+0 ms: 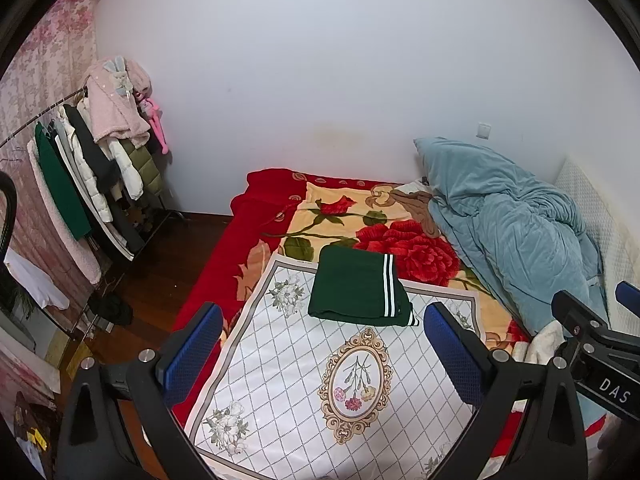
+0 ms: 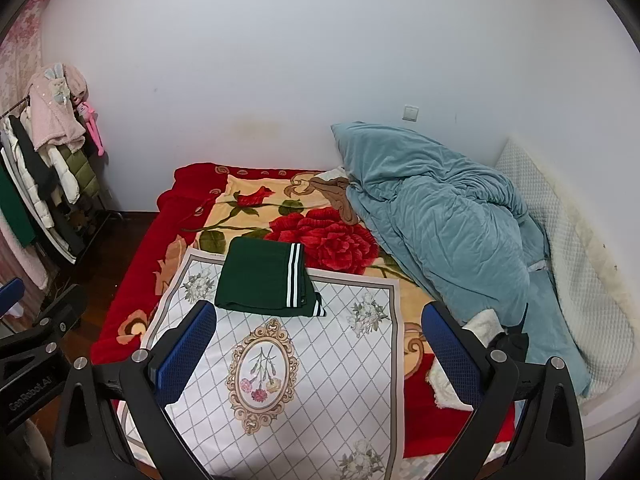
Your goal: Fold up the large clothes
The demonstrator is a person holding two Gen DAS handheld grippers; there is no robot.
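At far left, clothes rack point(image 1: 92, 168): hung with coats, by the wall.
Left gripper point(image 1: 322, 354): jaws spread wide, holding nothing, above the white cloth point(image 1: 280, 380).
Green garment point(image 1: 356, 286): folded flat, white stripes to the right, lying on the cloth's far edge.
Right gripper point(image 2: 320, 354): jaws wide apart, holding nothing.
Blue duvet point(image 2: 440, 220): heaped at right on the bed.

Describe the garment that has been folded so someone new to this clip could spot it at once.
Start at the bed with the red rose blanket. On it lies a white diamond-patterned cloth, and at that cloth's far edge sits the folded green garment, a neat dark rectangle. White stripes along its right edge set it apart from the rumpled blue quilt beside it.
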